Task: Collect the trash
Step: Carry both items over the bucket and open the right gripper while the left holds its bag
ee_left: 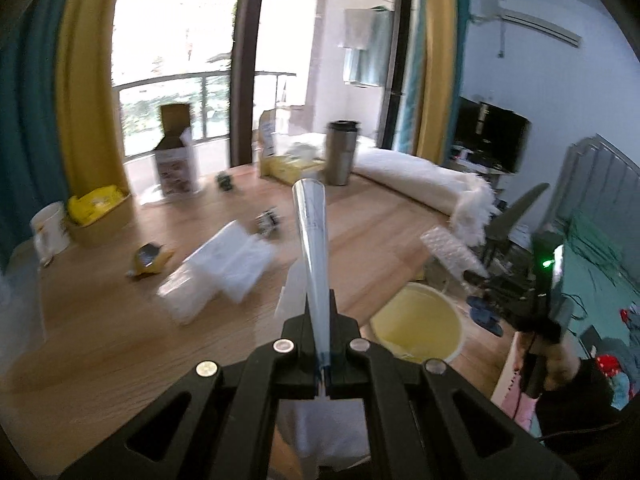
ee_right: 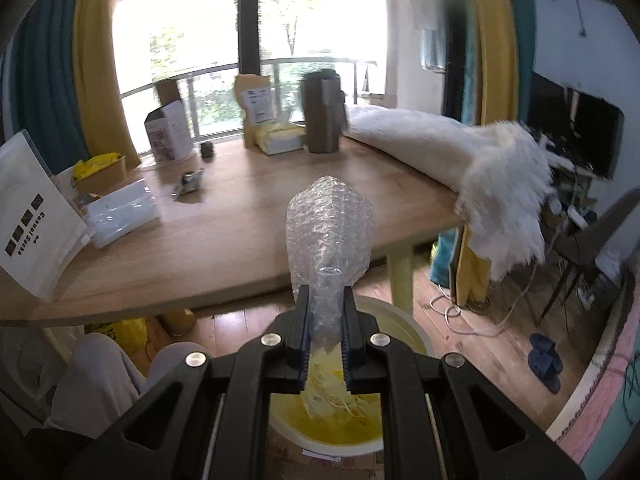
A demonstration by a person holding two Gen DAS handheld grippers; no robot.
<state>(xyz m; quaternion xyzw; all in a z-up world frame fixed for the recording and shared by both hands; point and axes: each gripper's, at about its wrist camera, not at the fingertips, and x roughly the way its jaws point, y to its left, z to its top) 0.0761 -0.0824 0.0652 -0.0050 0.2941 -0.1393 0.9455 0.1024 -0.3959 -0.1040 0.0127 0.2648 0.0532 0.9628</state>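
Note:
In the left wrist view my left gripper (ee_left: 320,312) is shut on a thin clear plastic sheet (ee_left: 310,232), which stands up edge-on from the jaws over the wooden table (ee_left: 120,340). A yellow bin (ee_left: 416,328) sits on the floor just past the table edge, to the right. In the right wrist view my right gripper (ee_right: 326,304) is shut on a crumpled piece of bubble wrap (ee_right: 328,228), held directly above the same bin (ee_right: 404,320), which has some scraps inside. That gripper (ee_left: 478,276) also shows at the right of the left view with the bubble wrap (ee_left: 448,246).
On the table lie a white plastic packet (ee_left: 224,268), a yellow wrapper (ee_left: 150,260), a small dark wrapper (ee_left: 268,220), a steel tumbler (ee_right: 322,112), boxes (ee_right: 168,132) and a fluffy white blanket (ee_right: 480,160). A white paper bag (ee_right: 36,224) leans at the left. Cables and slippers (ee_right: 544,360) are on the floor.

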